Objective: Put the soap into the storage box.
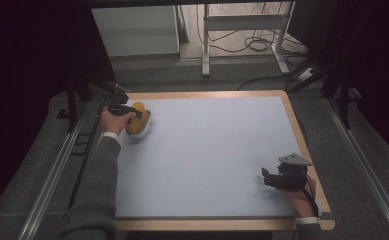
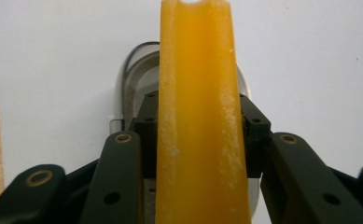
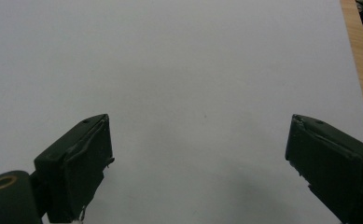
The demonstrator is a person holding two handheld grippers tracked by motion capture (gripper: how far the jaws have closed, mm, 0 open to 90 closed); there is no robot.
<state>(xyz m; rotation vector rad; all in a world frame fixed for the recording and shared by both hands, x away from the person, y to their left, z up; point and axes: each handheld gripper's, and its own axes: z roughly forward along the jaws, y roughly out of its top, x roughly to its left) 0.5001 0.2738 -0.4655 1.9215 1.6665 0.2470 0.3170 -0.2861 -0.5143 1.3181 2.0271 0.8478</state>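
The orange plate (image 1: 137,116) stands on edge in the upper left of the high view, near the far left corner of the pale blue mat (image 1: 207,155), with its lower part resting in a white dish (image 1: 143,131) that sits on the mat. The left gripper (image 1: 132,113) closes on this plate from the left, held by the person's left hand (image 1: 113,120), whose grey sleeve (image 1: 94,190) runs up from the bottom edge. In the left gripper view the plate's rim (image 2: 198,116) runs as a broad orange band up the middle of the frame, and the two black jaws press against it from either side. Behind it lies a rounded white and grey object, probably the dish (image 2: 135,79), on the pale surface.

The right gripper (image 1: 268,178) sits in the lower right of the high view, low over the mat near its wooden border (image 1: 302,135), held by the right hand (image 1: 298,196). In the right gripper view its jaws stand wide apart with nothing between them, above bare mat (image 3: 193,84).
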